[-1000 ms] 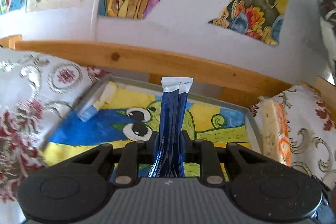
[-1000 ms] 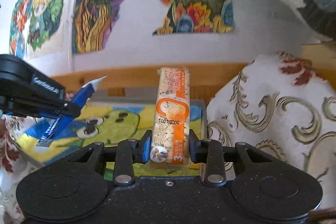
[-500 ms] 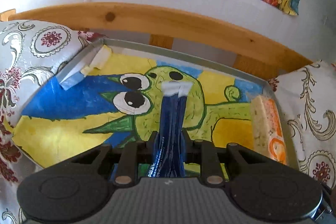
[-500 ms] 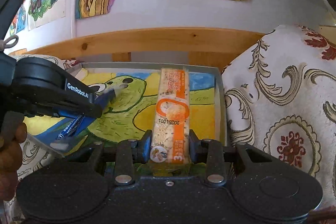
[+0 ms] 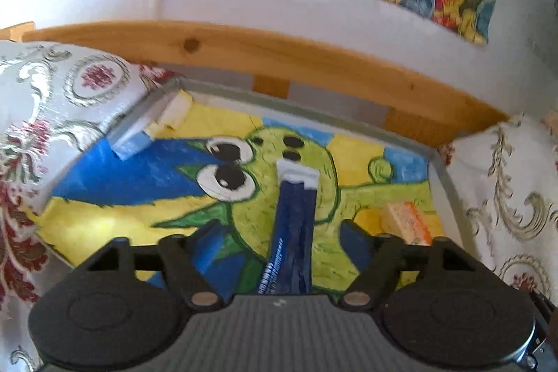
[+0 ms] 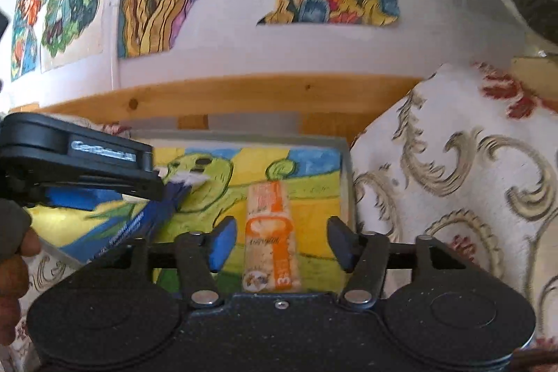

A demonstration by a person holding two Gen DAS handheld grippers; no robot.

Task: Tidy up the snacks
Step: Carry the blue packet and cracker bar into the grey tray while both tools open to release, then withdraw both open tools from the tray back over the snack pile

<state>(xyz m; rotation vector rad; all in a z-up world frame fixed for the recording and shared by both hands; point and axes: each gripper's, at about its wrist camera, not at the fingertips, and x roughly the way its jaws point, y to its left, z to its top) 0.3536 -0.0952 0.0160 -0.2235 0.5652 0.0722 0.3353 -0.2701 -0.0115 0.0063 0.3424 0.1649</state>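
Here both the left claw (image 5: 282,243) and right claw (image 6: 279,241) gape, gripping nothing; orange snack bar (image 6: 270,239) reads "3".

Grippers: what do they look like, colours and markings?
Both are black plastic. Each body has two round discs, a ribbed or speckled centre plate and silver rivets on the linkage arms. The right gripper has blue pads on its fingers. The left gripper, seen side-on, carries blurred white lettering. No cables or sleeves show.
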